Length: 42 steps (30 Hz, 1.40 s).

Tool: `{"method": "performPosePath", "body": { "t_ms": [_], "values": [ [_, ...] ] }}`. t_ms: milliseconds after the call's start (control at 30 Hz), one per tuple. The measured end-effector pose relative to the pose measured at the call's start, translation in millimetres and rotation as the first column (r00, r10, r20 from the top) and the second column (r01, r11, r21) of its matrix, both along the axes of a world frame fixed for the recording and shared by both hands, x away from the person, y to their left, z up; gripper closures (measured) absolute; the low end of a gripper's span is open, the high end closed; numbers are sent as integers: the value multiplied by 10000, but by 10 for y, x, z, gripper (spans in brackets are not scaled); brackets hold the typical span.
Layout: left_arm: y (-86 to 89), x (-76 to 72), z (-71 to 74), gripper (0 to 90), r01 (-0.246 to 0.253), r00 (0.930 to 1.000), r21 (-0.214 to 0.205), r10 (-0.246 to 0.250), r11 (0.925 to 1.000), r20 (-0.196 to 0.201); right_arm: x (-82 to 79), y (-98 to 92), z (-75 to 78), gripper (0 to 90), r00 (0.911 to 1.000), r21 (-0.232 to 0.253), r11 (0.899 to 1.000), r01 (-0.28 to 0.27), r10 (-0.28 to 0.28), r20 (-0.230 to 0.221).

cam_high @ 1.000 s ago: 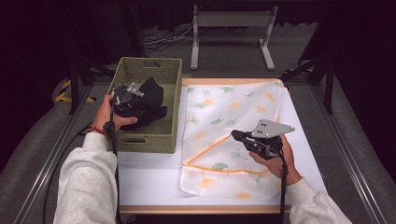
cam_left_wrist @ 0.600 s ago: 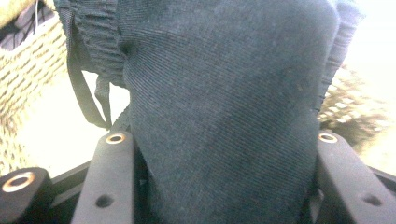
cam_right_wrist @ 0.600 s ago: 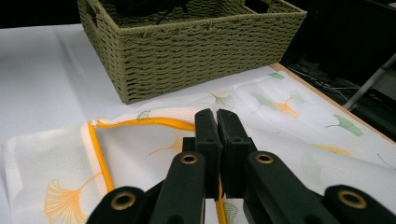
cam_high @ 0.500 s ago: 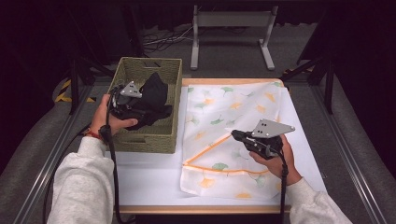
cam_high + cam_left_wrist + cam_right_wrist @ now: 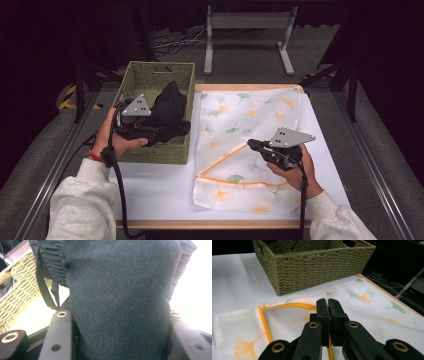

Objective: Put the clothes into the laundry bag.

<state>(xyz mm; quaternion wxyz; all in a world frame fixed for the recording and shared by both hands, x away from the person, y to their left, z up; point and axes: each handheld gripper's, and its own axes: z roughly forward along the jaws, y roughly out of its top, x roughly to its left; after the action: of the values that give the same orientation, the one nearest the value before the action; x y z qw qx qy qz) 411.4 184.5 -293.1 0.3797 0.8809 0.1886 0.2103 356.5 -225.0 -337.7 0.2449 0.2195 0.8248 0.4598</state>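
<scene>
My left gripper (image 5: 169, 131) is shut on a dark knitted garment (image 5: 168, 106) and holds it above the right side of the woven basket (image 5: 150, 75). In the left gripper view the garment (image 5: 120, 295) bulges between the two jaws, with the left gripper (image 5: 117, 315) pressed on both its sides. A white mesh bag (image 5: 245, 115) with ginkgo-leaf print and orange zip trim (image 5: 222, 160) lies on the table. The right gripper (image 5: 250, 144) is shut on the bag's orange-trimmed edge. In the right gripper view the right gripper (image 5: 328, 302) has its jaws together over the bag (image 5: 367, 302).
The white table top (image 5: 160, 185) lies between basket and bag. A metal stand (image 5: 245, 20) is on the floor behind the table. In the right gripper view the basket (image 5: 312, 262) stands just beyond the bag's edge.
The left hand has lifted the dark garment and carried it to the right, toward the basket's right rim. The right hand and bag have stayed still.
</scene>
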Motion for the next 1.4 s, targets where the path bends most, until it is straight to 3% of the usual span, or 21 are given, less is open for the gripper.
{"method": "performPosePath", "body": {
  "t_ms": [133,333,733,1000,1067,1300,1400],
  "values": [
    [-38,-171,-4,502,206,9994,-20,-205,9998,289,1,5,7,884,10000,15,10000,9,-9,9],
    [-23,-408,-1,503,338,9977,-601,-301,9976,615,3,26,-1,884,10000,-13,10000,-7,7,17],
    [-37,-673,64,506,684,9946,-1314,-572,9890,868,7,30,-12,884,10000,-50,10000,-6,6,-34],
    [-124,-834,76,507,1214,9898,-1273,-1104,9844,902,6,42,-19,884,10000,-75,10000,-25,24,-55],
    [-185,-874,20,507,1412,9875,-1064,-1324,9842,860,4,45,-19,884,10000,-81,10000,-34,34,-50],
    [-400,-943,-211,507,1853,9823,-973,-1816,9779,458,4,53,-22,884,10000,-131,9999,-58,58,-33],
    [-576,-1016,-279,507,2327,9725,-696,-2311,9701,297,7,55,-30,884,10000,-155,9999,-52,51,-65]
  ]
}}
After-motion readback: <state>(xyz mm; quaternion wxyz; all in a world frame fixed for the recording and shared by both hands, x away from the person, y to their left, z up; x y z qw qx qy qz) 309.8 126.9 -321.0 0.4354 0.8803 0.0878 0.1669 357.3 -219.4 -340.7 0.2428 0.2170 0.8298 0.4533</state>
